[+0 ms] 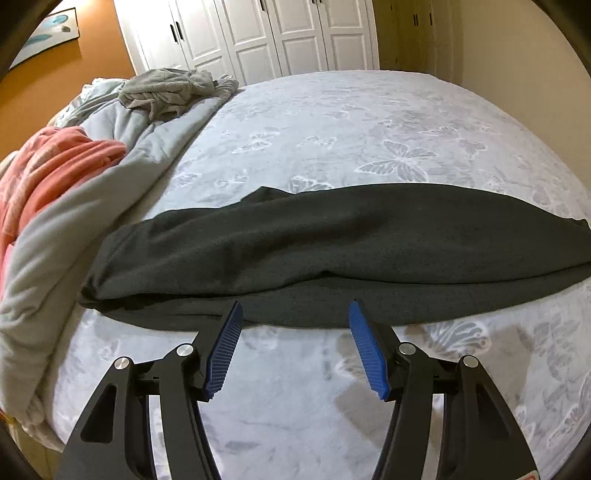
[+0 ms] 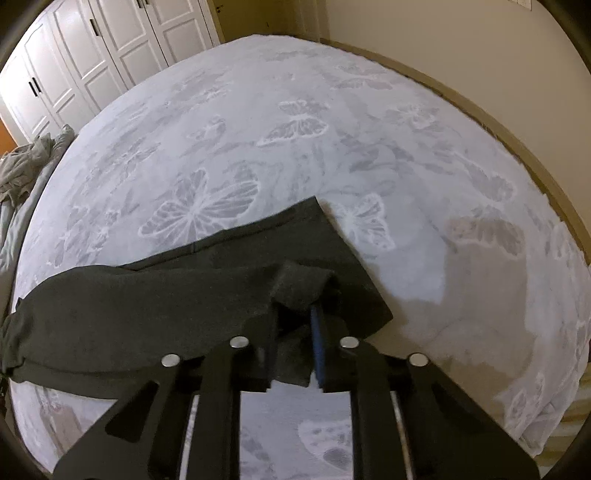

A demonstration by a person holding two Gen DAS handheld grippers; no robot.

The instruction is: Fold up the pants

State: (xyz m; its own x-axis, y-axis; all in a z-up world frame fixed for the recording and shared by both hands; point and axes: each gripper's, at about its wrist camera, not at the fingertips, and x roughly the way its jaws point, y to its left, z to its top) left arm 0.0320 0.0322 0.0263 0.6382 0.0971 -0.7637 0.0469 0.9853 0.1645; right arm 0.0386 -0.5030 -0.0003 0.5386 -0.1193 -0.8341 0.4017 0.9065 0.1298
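Dark grey-green pants (image 1: 332,251) lie stretched across the bed, one leg folded over the other. My left gripper (image 1: 295,314) is open and empty, its blue fingertips (image 1: 231,332) just at the near edge of the pants. In the right wrist view the pants (image 2: 147,306) run off to the left. My right gripper (image 2: 299,314) is shut on a bunched fold of the pants near their right end, lifting the cloth a little; the fabric hides most of its fingers.
The bed has a pale butterfly-print cover (image 1: 351,129). A grey duvet (image 1: 110,177), a pink blanket (image 1: 55,166) and a grey garment heap (image 1: 173,92) lie along the left. White wardrobe doors (image 1: 258,33) stand behind. A wall (image 2: 461,55) borders the bed's right side.
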